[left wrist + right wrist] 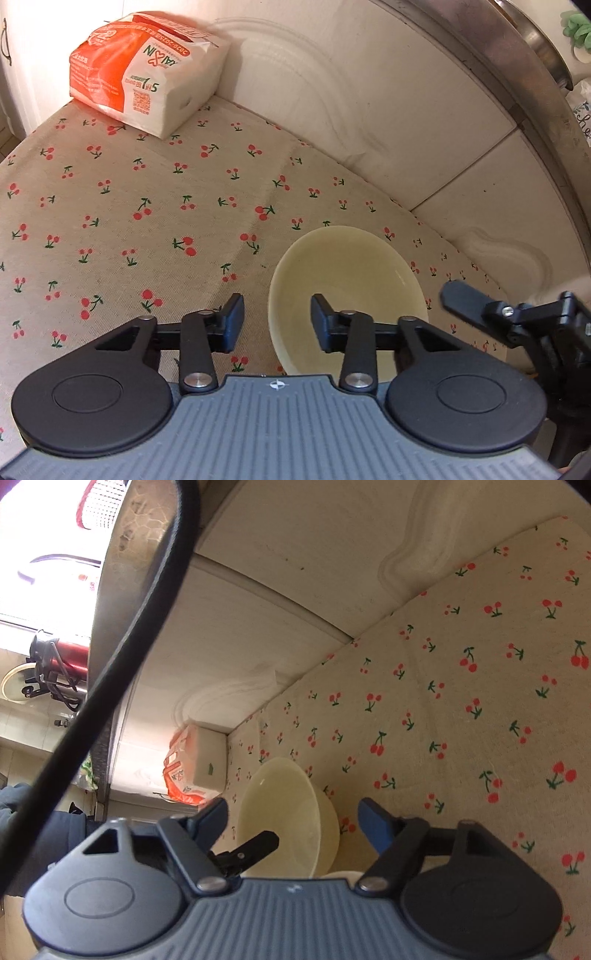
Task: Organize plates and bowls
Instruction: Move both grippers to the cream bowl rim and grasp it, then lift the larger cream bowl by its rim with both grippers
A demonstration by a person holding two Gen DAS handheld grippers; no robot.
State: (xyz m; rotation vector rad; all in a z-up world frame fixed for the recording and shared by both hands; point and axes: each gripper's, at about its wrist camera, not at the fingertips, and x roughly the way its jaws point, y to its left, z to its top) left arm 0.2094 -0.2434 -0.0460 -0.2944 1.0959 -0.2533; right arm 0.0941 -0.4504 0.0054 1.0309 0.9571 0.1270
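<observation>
Step in hand: judged from the scene, taking hold of the pale cream, round, glossy bowl [347, 295] by its rim so it can be moved and sorted.
Bowl's place: upright on the beige cloth-covered surface printed with red cherries [147, 221], near the white panelled wall; an orange-and-white soft pack of tissues [147, 74] sits well apart, in the far corner.
Left gripper [277, 321]: its fingers straddle the bowl's near rim, one outside the wall and one over the inside; a gap shows on both sides, so they are not yet pressing and hold nothing.
Right gripper [291, 823]: fingers spread wide, empty, hovering just beside the bowl's other side; something pale shows below its body, too hidden to name.
How to do it well: bring the fingers lower so the pads overlap the wall fully before clamping; the glaze looks slippery, so a shallow pinch may slide off. Lift level.
Pose: the left gripper is pitched steeply downward; the right leans more gently and is rolled, seeing the surface tilted.
Risk: the two grippers crowd one bowl and could collide.
</observation>
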